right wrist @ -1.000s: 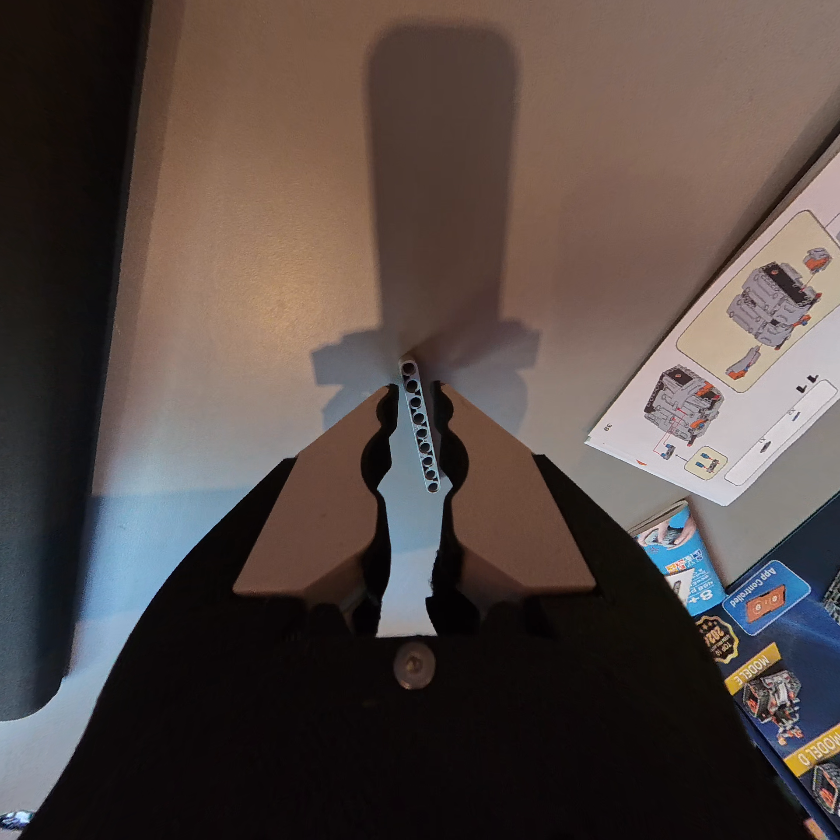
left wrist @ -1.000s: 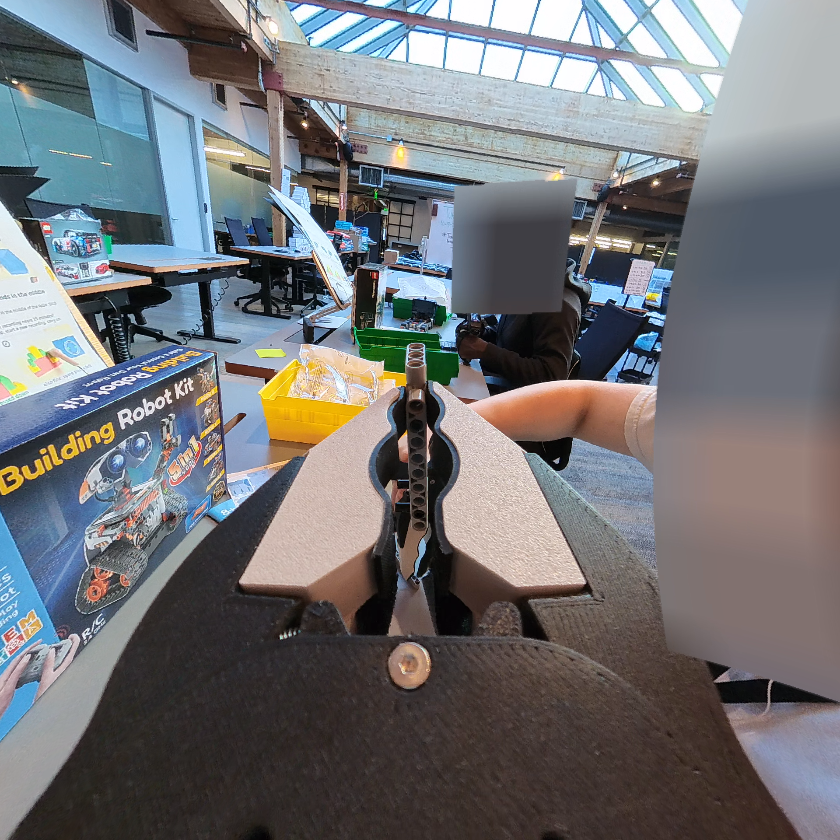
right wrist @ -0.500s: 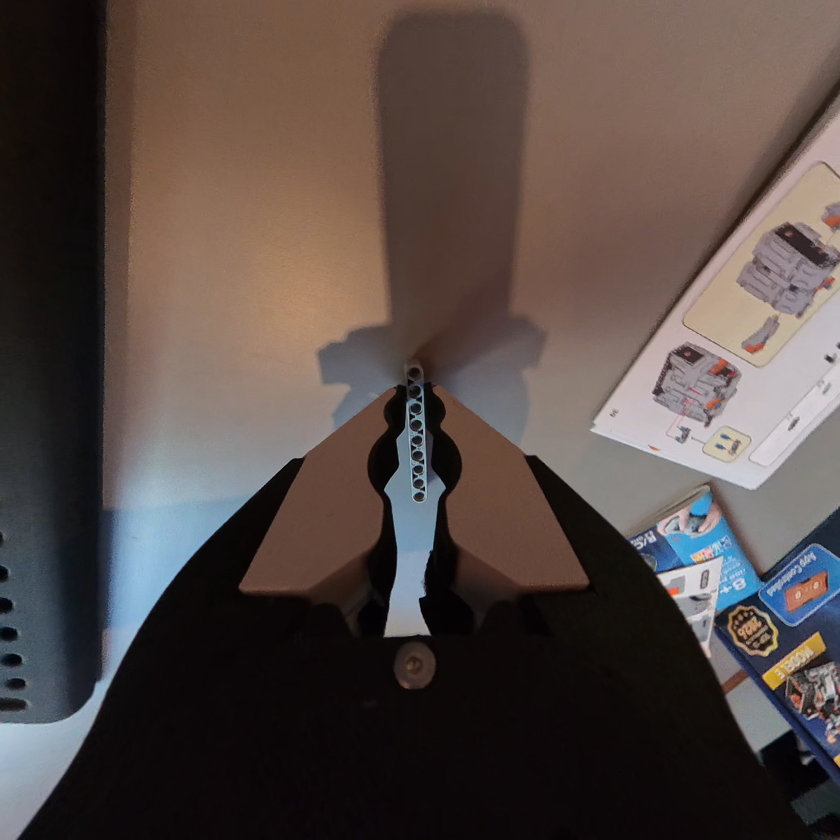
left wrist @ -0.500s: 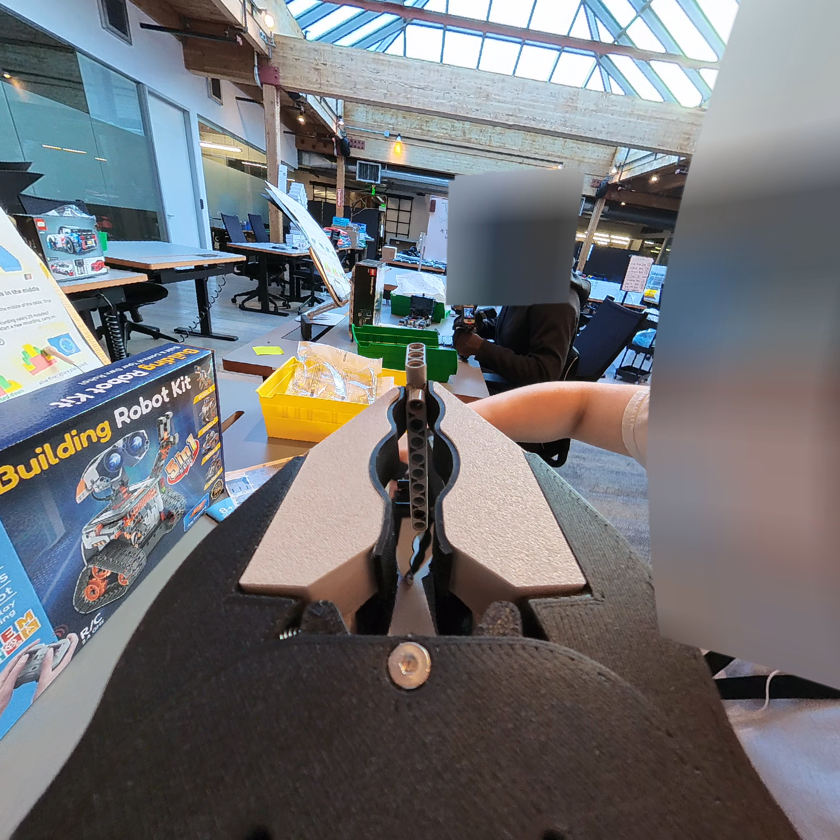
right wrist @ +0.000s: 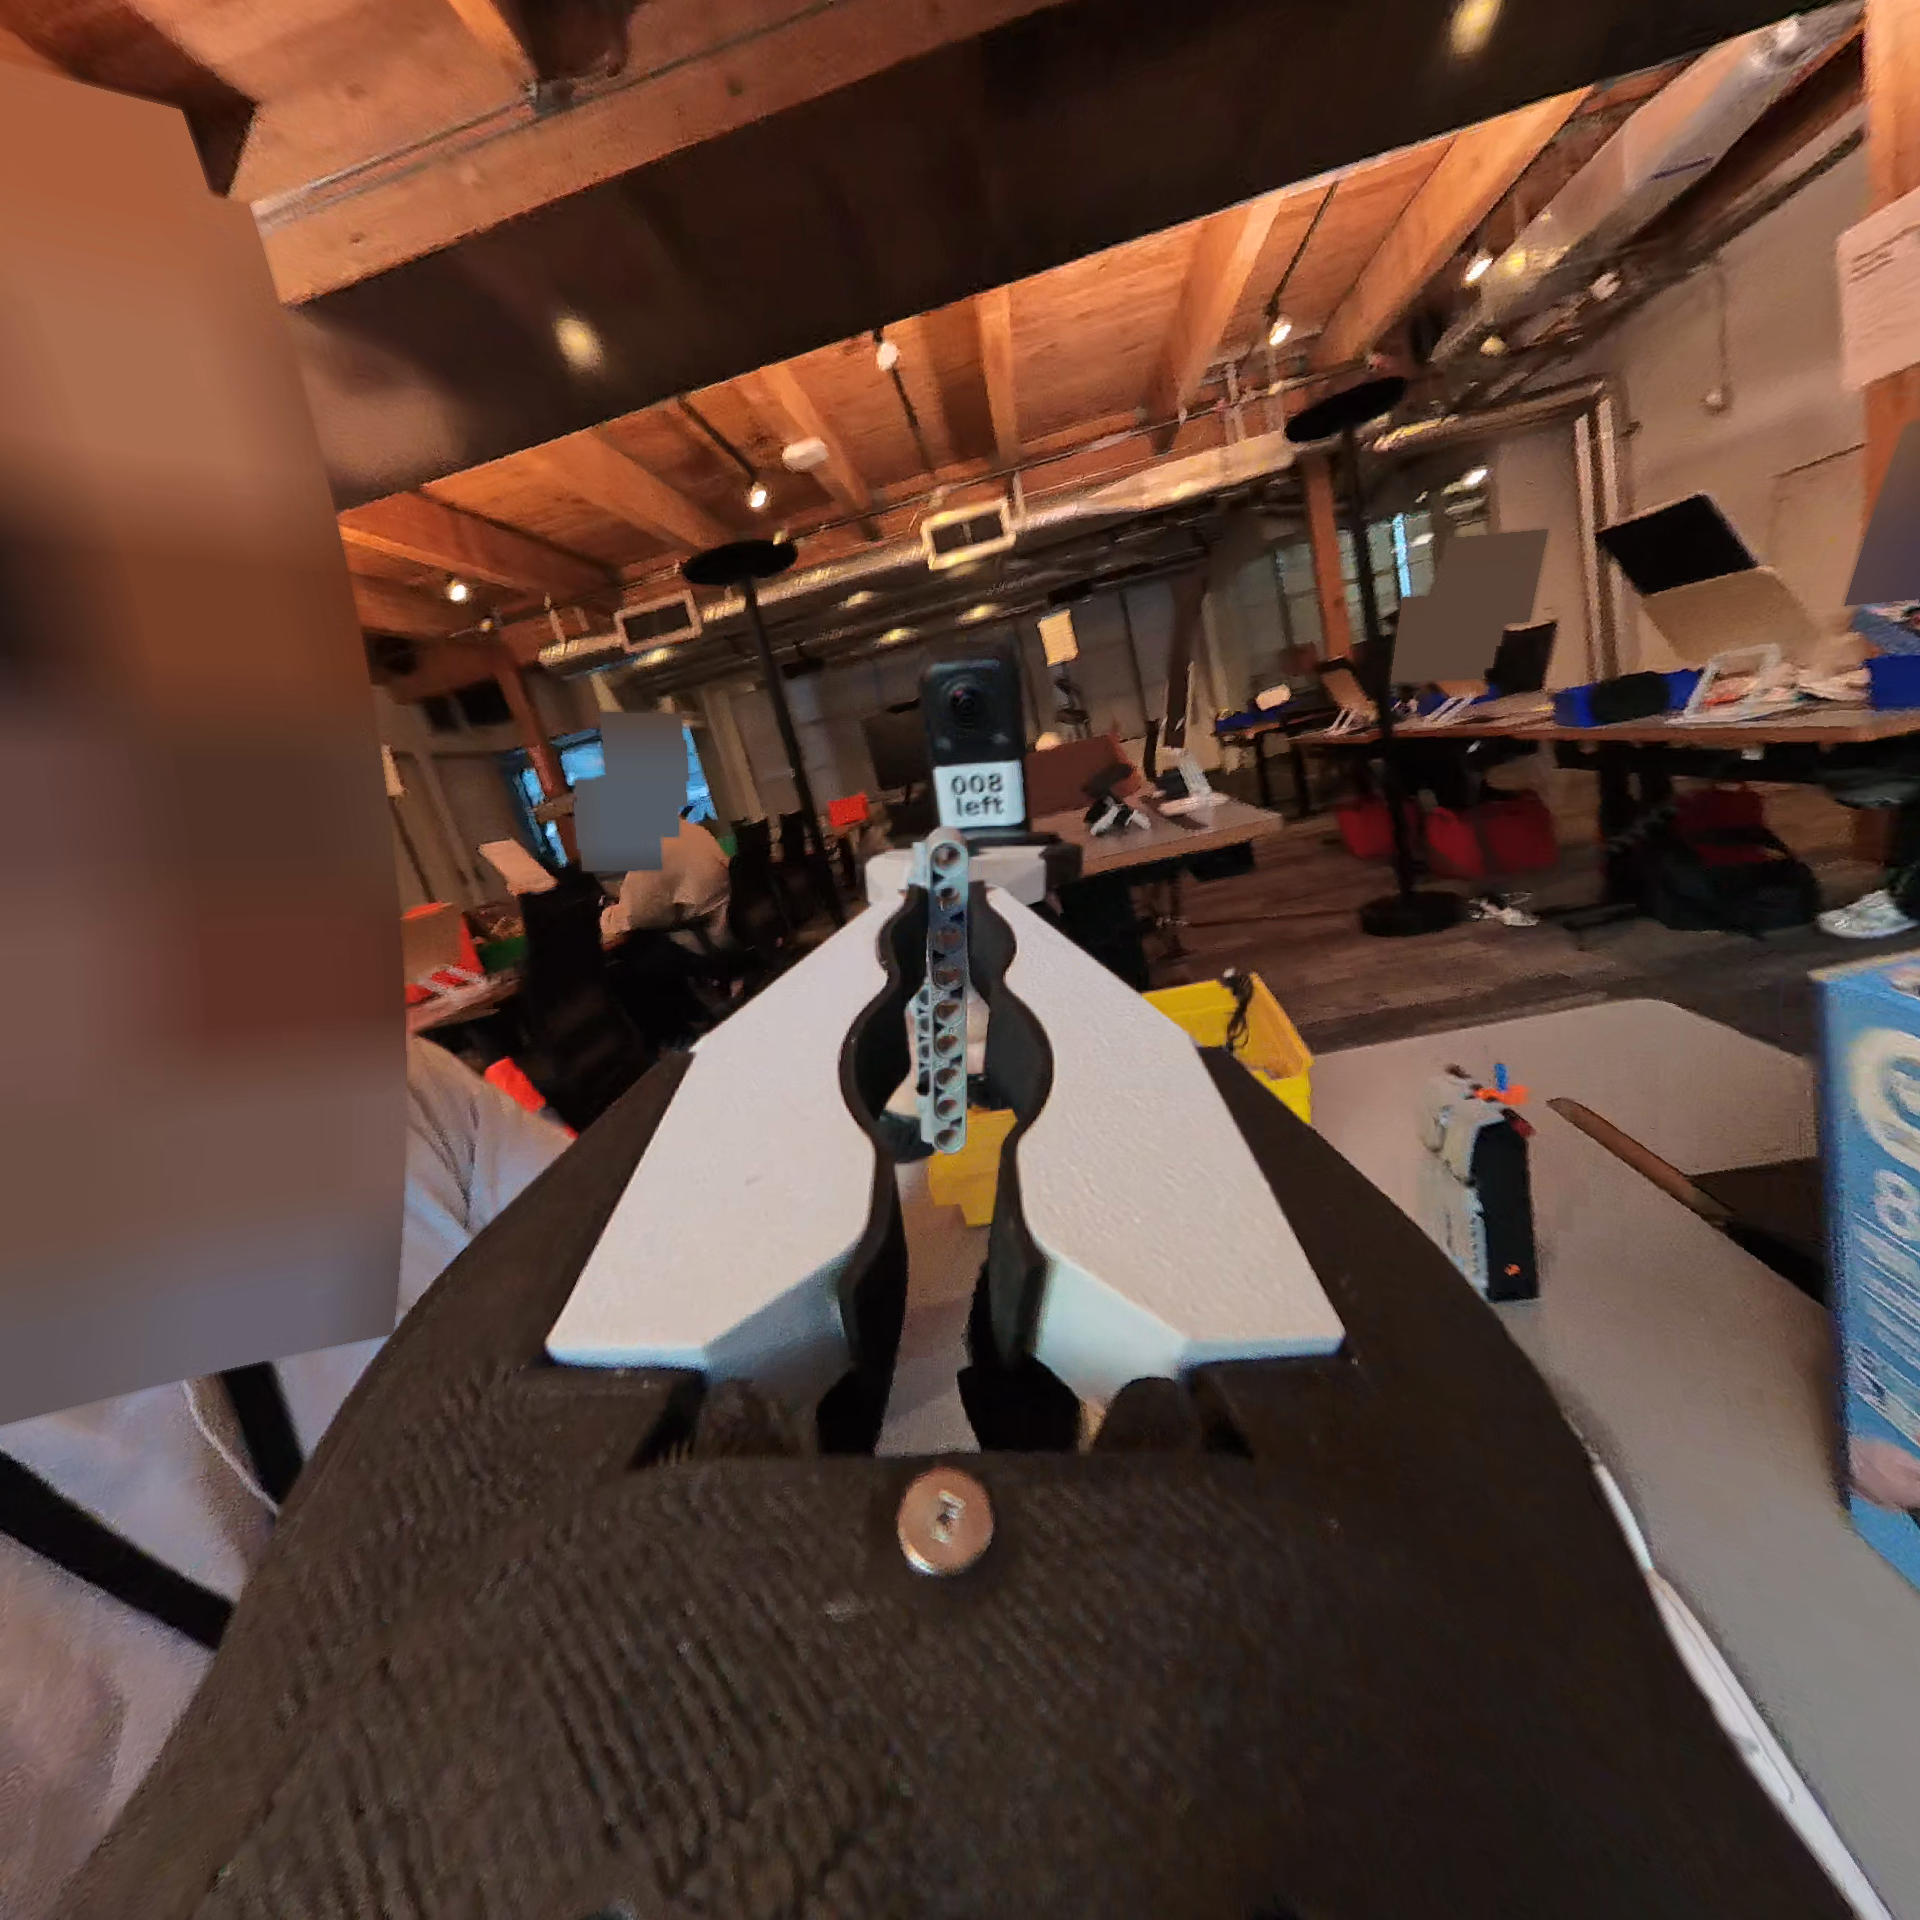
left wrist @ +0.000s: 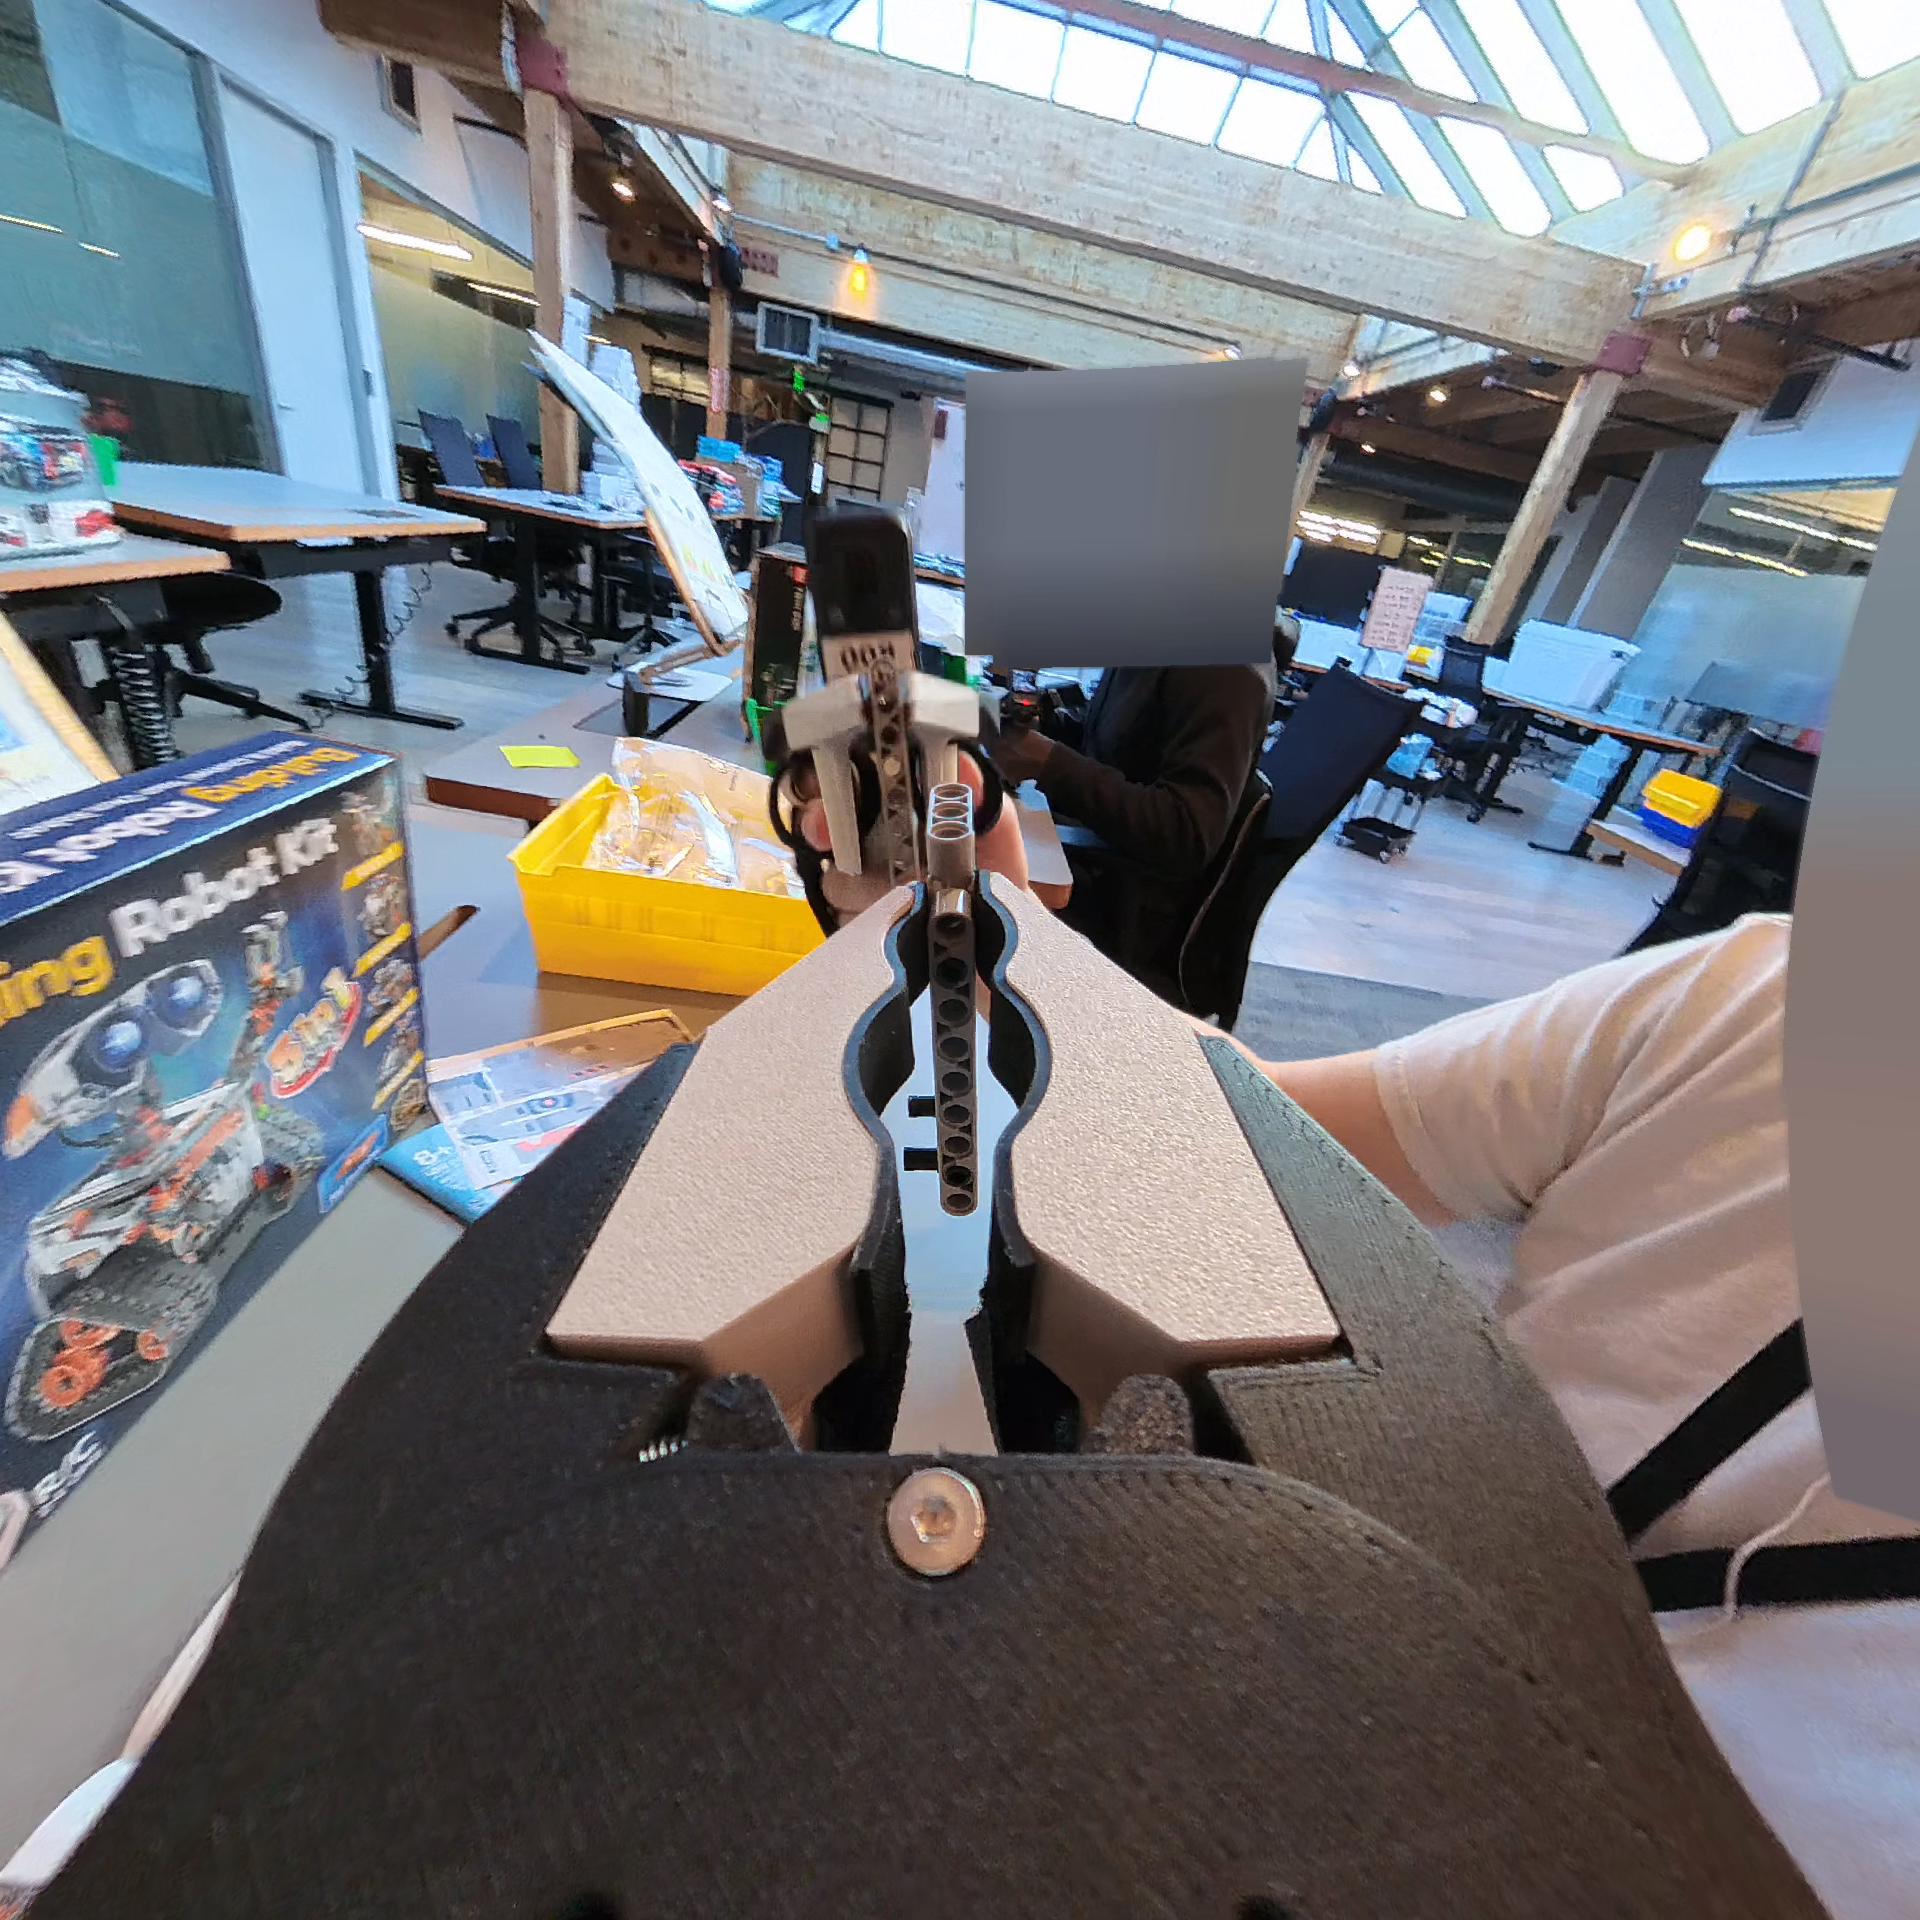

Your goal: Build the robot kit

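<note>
My left gripper (left wrist: 951,899) is shut on a dark grey beam with holes (left wrist: 953,1049), held edge-up between the jaws, its end sticking out past the tips. My right gripper (right wrist: 948,904) is shut on a light grey beam with holes (right wrist: 943,997). The two grippers face each other in the air above the table. The right gripper with its light beam shows just beyond my left tips in the left wrist view (left wrist: 883,769). The left gripper's camera body (right wrist: 975,727) shows behind my right tips.
A blue robot kit box (left wrist: 177,1039) stands at the left on the grey table (left wrist: 208,1455), with a booklet (left wrist: 520,1101) beside it and a yellow bin (left wrist: 644,914) of bags behind. In the right wrist view, a small part-built model (right wrist: 1481,1174) and a blue box (right wrist: 1870,1195) stand at the right. A person sits beyond.
My right gripper closed on the light beam lying on the table, lifted it and swung up to face the left gripper. The left gripper kept its dark beam and barely moved.
</note>
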Tool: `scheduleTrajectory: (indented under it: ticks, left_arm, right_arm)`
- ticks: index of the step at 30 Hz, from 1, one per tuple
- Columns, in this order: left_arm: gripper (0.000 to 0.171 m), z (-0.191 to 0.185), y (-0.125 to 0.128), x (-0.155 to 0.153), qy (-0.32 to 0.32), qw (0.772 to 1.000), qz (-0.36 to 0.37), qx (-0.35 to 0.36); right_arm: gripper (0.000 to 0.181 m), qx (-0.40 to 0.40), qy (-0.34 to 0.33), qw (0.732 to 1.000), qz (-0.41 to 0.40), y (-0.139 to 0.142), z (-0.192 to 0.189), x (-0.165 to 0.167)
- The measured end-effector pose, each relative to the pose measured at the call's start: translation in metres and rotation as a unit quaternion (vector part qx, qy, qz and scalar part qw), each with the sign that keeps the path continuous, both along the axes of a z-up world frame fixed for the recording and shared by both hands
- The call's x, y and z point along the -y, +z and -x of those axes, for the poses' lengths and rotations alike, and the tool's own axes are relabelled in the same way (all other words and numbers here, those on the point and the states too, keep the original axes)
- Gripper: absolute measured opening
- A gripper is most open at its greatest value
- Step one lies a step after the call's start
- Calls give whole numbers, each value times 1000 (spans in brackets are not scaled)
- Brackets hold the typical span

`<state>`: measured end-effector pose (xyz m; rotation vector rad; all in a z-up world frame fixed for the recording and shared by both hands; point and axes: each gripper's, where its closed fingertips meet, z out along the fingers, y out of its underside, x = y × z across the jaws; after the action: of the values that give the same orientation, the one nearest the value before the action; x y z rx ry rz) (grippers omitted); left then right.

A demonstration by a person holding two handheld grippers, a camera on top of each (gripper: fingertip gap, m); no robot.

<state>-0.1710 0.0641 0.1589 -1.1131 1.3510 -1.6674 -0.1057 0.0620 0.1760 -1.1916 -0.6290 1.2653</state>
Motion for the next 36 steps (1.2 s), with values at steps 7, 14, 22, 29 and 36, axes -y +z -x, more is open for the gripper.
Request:
scheduleTrajectory:
  ticks: [7,14,22,29,36]
  left_arm:
    - [5,-9,-2,16,-14,1000,4,-27]
    - [5,-18,-2,22,-11,999,20,-41]
    - [5,-20,0,25,-10,999,26,-43]
    - [5,-20,0,24,0,999,23,-44]
    - [5,-22,-1,20,26,998,12,-50]
  right_arm:
    - [6,59,48,997,0,-4,35,18]
    - [6,60,80,994,33,-14,38,20]
    - [6,67,83,993,47,-18,42,21]
    - [6,63,62,995,46,-16,43,17]
    - [6,110,-1,994,19,-18,41,15]
